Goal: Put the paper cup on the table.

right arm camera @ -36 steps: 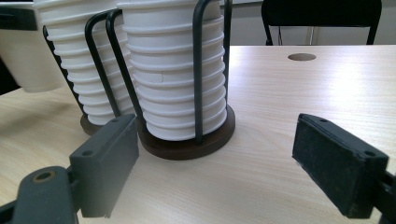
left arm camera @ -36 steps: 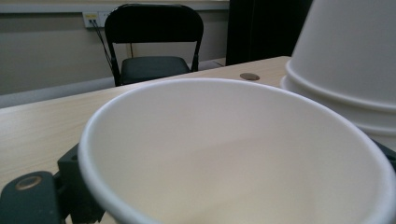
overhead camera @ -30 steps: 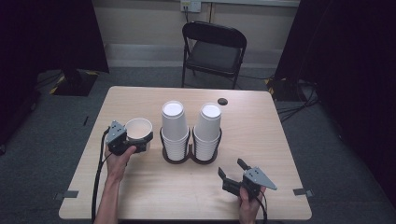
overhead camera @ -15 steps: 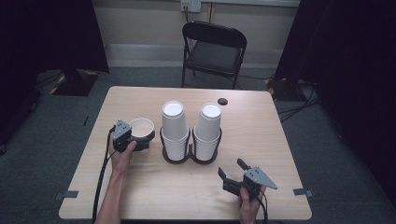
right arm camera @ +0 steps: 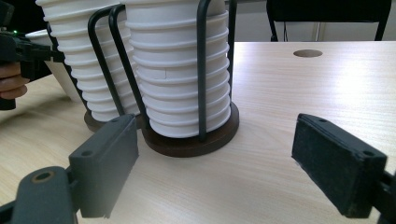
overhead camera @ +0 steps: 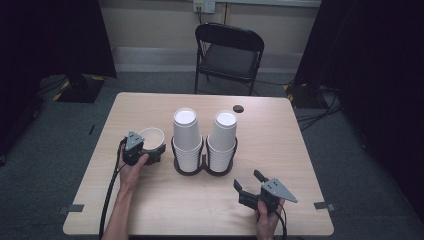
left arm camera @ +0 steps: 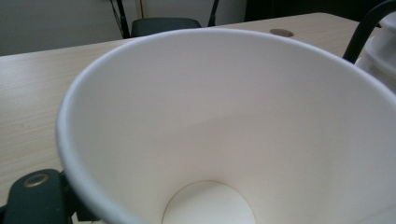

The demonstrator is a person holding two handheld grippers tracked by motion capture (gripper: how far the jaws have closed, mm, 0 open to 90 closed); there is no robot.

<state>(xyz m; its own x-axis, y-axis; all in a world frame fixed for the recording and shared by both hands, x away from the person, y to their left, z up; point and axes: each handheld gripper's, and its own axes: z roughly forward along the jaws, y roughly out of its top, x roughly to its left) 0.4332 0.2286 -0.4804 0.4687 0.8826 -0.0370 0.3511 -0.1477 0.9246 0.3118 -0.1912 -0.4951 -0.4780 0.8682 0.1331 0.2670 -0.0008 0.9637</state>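
High view: the left gripper (overhead camera: 150,150) sits near the table's (overhead camera: 300,150) left edge with a single paper cup (overhead camera: 151,137) standing mouth up between its jaws. The jaws have just been closing around the cup, but its rim hides the pads, so I cannot tell from here whether they press on the wall. Just to the right stands a dark wire holder (overhead camera: 204,162) with two stacks of upturned cups (overhead camera: 187,137); the stacks cover most of the holder's base. The right gripper (overhead camera: 248,182) rests near the front right corner, well apart from the holder, its jaws spread with bare table between them. A small dark round spot (overhead camera: 238,108) lies near the far edge, and a folding chair (overhead camera: 227,55) stands beyond it. Both forearms are cut off by the bottom of the frame.

Left gripper view: the cup's white inside (left arm camera: 224,130) takes up most of the frame, its bottom cut off below. One jaw shows at the lower left, tight against the cup's outer wall; the other is hidden behind the cup. A wire of the holder crosses the upper right corner.

Right gripper view: both black pads (right arm camera: 107,163) stand wide apart, nothing between them. The holder's round brown base (right arm camera: 191,140) and ribbed stacks rise ahead, tops cut off. At far left the other gripper and the single cup peek out behind the stacks.
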